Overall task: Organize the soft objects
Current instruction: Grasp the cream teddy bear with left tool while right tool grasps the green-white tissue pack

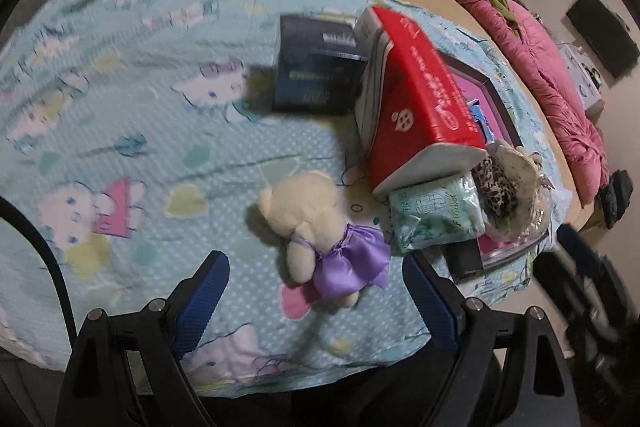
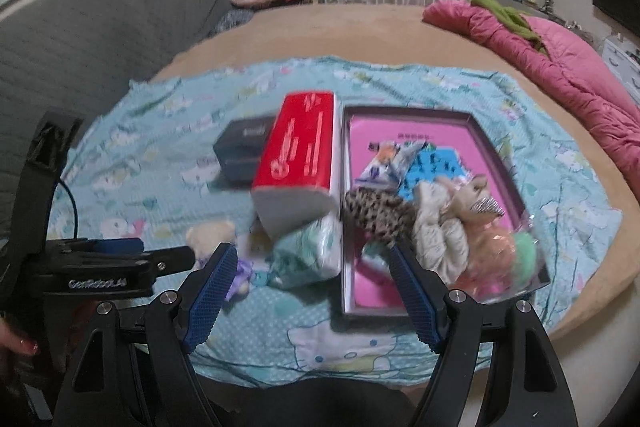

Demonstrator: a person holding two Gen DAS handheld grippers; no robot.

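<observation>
- A teddy (image 1: 316, 227) in a purple skirt lies on the teal blanket (image 1: 120, 131), just left of a tissue pack (image 1: 434, 217).
- Left tongs (image 1: 316, 301) hang spread, empty, above the teddy.
- Right tongs (image 2: 310, 293) gape empty near the pink tray (image 2: 448, 143) of scrunchies (image 2: 440, 235).
- A red box (image 2: 300, 155) leans beside the tray.

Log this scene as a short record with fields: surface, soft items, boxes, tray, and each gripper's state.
surface: patterned teal blanket on a tan bed
soft toy: cream plush bear in a purple skirt, lying on the blanket
tissue pack: pale green pack under the raised end of the red box
tray: pink-lined tray holding scrunchies
dark box: black box beside the red one
left gripper: open, bear just ahead, holding nothing
right gripper: open, empty
</observation>
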